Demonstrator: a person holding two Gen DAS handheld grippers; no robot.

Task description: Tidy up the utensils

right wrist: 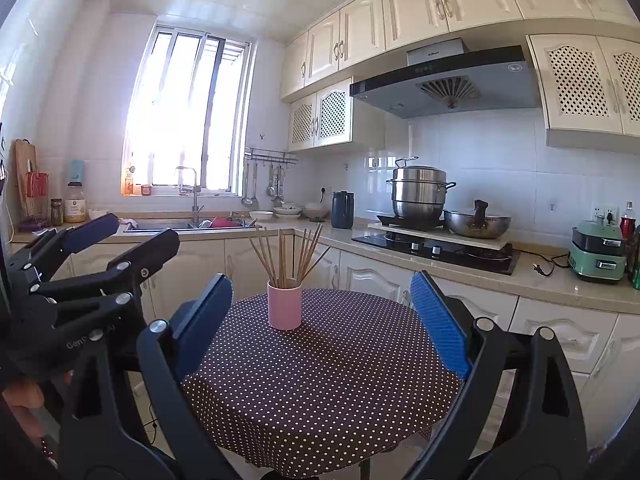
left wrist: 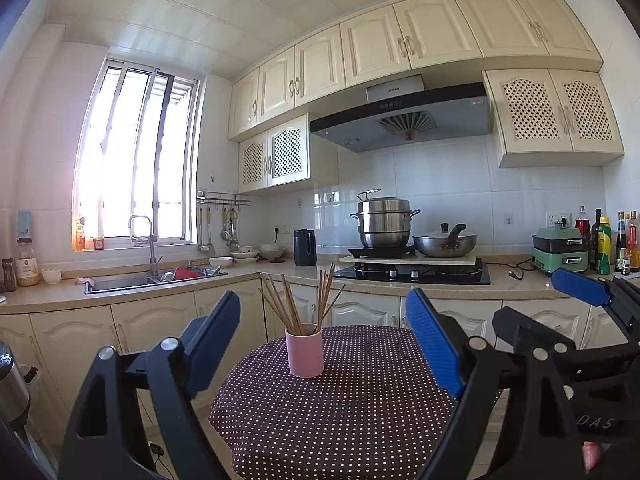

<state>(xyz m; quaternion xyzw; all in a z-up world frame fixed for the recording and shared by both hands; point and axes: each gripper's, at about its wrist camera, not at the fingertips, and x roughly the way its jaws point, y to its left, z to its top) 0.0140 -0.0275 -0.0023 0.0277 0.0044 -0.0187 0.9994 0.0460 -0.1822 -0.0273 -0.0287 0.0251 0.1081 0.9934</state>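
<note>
Looking along your left gripper, you have both blue-padded fingers standing wide apart with nothing between them. The pink cup sits upright on the dotted tablecloth, ahead of the fingertips and framed in the gap between them, untouched by either pad. A bundle of wooden chopsticks stands in the cup, fanned outward, their upper ends rising above your fingertips. At the right edge of this view your right gripper shows from the side, its two fingers spread, well clear of the cup.

From your right gripper, the picture is much the same: the two blue pads are held wide apart and grip nothing. The pink cup stands on the tablecloth ahead of them, in the gap but nearer the left finger, without contact. The chopsticks splay from its mouth. Your left gripper appears at the left edge, fingers parted, off to the side of the cup and apart from it.
</note>
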